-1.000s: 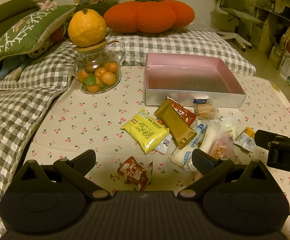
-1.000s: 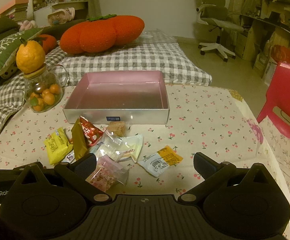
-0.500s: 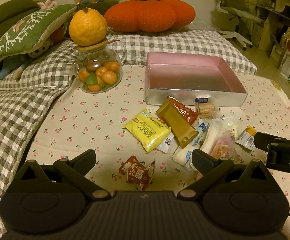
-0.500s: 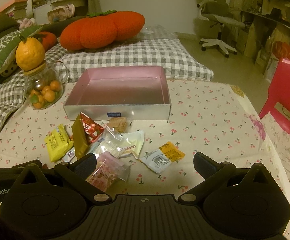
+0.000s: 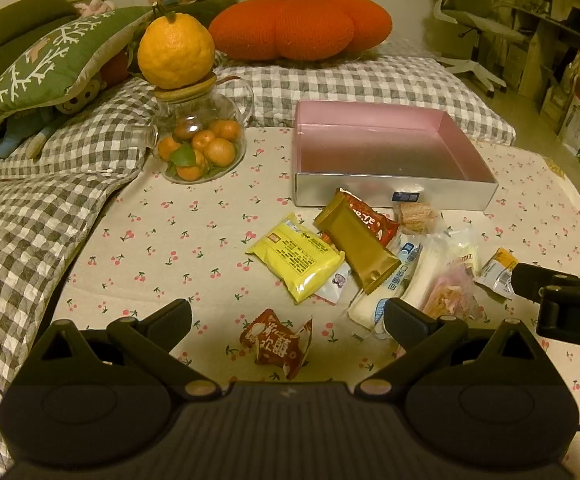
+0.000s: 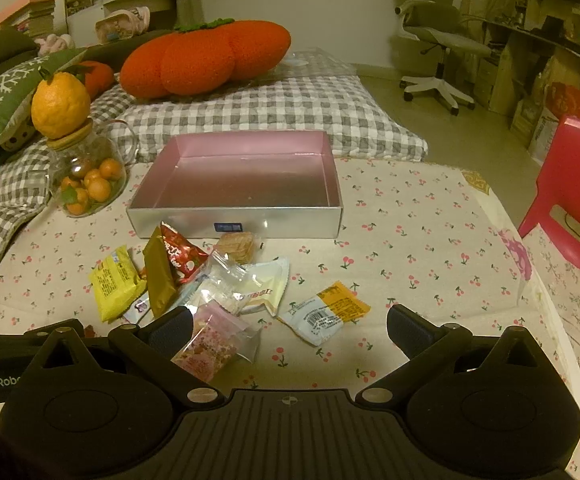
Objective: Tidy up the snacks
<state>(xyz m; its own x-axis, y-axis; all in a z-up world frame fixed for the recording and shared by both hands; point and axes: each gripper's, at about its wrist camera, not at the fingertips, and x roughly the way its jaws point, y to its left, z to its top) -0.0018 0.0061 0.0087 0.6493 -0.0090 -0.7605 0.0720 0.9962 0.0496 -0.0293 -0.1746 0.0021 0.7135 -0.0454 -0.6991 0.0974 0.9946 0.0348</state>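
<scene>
An empty pink-lined silver box point(image 5: 393, 190) point(image 6: 234, 220) stands on the cherry-print tablecloth. In front of it lie several snack packets: a yellow one point(image 5: 299, 256) point(image 6: 114, 282), a gold one point(image 5: 359, 244) point(image 6: 160, 280), a red one point(image 5: 369, 216) point(image 6: 180, 256), a small wafer point(image 5: 415, 216) point(image 6: 236, 246), white packets point(image 5: 403, 280) point(image 6: 264, 286), a pink one point(image 5: 451, 298) point(image 6: 214, 344) and an orange-and-white one point(image 5: 497, 270) point(image 6: 325, 312). A red-brown candy packet point(image 5: 278, 342) lies between the fingers of my open left gripper point(image 5: 288, 318). My right gripper point(image 6: 290, 324) is open, just before the orange-and-white packet.
A glass jar of small oranges point(image 5: 196, 148) point(image 6: 86, 180) with a big citrus on its lid stands left of the box. Checked cushions point(image 5: 329, 80) and an orange pumpkin pillow point(image 5: 301, 24) lie behind. A red chair point(image 6: 569, 196) stands right of the table.
Both grippers have crept slightly forward over the table toward the snacks. Nothing has been picked up or moved.
</scene>
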